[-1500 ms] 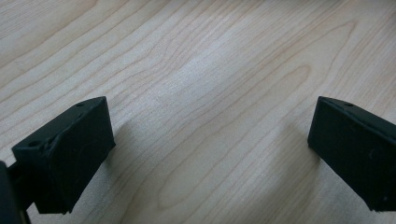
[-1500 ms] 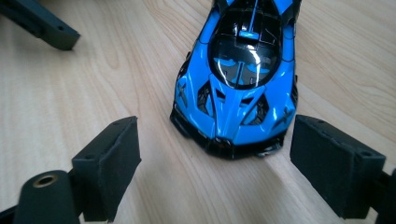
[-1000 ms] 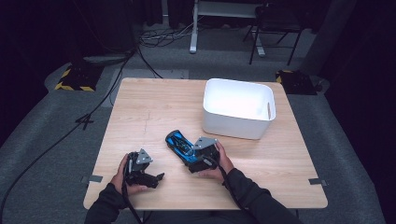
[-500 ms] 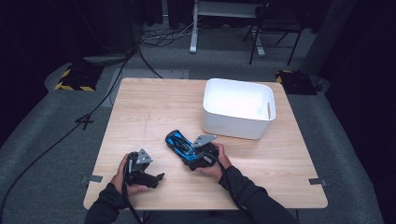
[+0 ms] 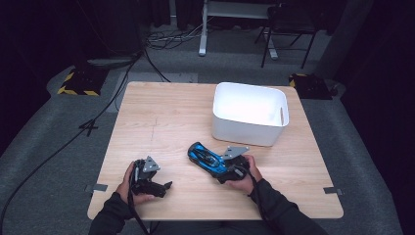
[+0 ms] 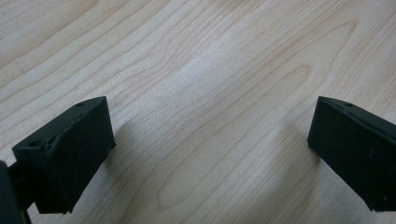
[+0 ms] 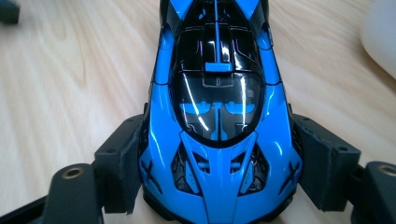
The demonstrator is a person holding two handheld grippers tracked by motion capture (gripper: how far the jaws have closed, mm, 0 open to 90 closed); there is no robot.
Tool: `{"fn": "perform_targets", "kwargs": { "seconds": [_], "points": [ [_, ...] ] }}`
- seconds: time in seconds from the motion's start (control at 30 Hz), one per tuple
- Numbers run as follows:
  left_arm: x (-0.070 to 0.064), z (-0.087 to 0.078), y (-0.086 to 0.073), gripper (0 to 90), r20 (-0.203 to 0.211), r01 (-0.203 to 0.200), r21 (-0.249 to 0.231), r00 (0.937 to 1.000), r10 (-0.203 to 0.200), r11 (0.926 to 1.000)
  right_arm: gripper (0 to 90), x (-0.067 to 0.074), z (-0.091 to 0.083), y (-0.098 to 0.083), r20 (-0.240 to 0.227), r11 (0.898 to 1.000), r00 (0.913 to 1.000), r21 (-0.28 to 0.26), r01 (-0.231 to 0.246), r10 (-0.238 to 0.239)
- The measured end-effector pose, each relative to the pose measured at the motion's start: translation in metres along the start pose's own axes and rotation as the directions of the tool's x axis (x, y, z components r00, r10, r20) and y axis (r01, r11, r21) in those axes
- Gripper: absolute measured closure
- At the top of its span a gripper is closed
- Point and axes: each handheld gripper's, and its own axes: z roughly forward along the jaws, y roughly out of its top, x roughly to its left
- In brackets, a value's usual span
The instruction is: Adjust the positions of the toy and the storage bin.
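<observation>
Desk (image 5: 171, 112): light wood-grain top, rectangular, set on grey carpeted floor (image 5: 58, 147). Dark room beyond; cables (image 5: 161, 39) trailed across floor, yellow-black hazard-striped pad (image 5: 78, 83) at left rear, chair legs (image 5: 288, 44) at far side.

White bin (image 5: 249, 115) placed on desk right rear.

Blue toy car (image 5: 208, 157) located near desk front centre, just before bin. Right hand-held gripper (image 7: 219, 177) closed on car flanks, pads pressed against both sides.

Left hand-held gripper (image 6: 210, 149) held at desk front left, jaws spread wide, nothing gripped; bare wood seen between.
</observation>
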Motion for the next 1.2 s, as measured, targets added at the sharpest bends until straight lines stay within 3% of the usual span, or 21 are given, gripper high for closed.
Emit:
{"fn": "perform_targets", "kwargs": {
  "seconds": [0.03, 0.3, 0.53, 0.67, 1.0, 1.2],
  "points": [
    [0.0, 0.0, 0.0, 0.6, 0.001, 0.0, 0.001, 1.0, 0.0, 1.0, 26.4, -0.004, -0.012, -0.011, -0.003, 1.0, 1.0, 0.006, 0.003, -0.003],
    [0.0, 0.0, 0.0, 0.6, 0.0, 0.0, 0.0, 1.0, 0.0, 1.0, 26.5, -0.018, -0.057, -0.049, 0.008, 0.999, 0.9999, 0.032, 0.008, -0.008],
    [0.0, 0.0, 0.0, 0.5, 0.0, 0.0, 0.001, 1.0, 0.0, 1.0, 26.5, -0.034, -0.091, -0.083, 0.018, 1.0, 0.9998, 0.018, -0.011, 0.01],
    [0.0, 0.0, 0.0, 0.6, -0.001, 0.0, 0.002, 1.0, 0.0, 1.0, 26.4, -0.041, -0.1, -0.095, 0.011, 1.0, 0.9997, 0.001, -0.023, 0.023],
    [0.0, 0.0, 0.0, 0.6, -0.001, 0.001, 0.0, 1.0, -0.001, 1.0, 25.8, -0.043, -0.1, -0.101, 0.002, 0.999, 0.9999, -0.043, -0.014, 0.014],
    [0.0, 0.0, 0.0, 0.6, -0.002, 0.001, 0.0, 1.0, -0.001, 1.0, 25.4, -0.043, -0.101, -0.102, 0.005, 0.999, 1.0, -0.04, -0.005, 0.005]
  ]
}}
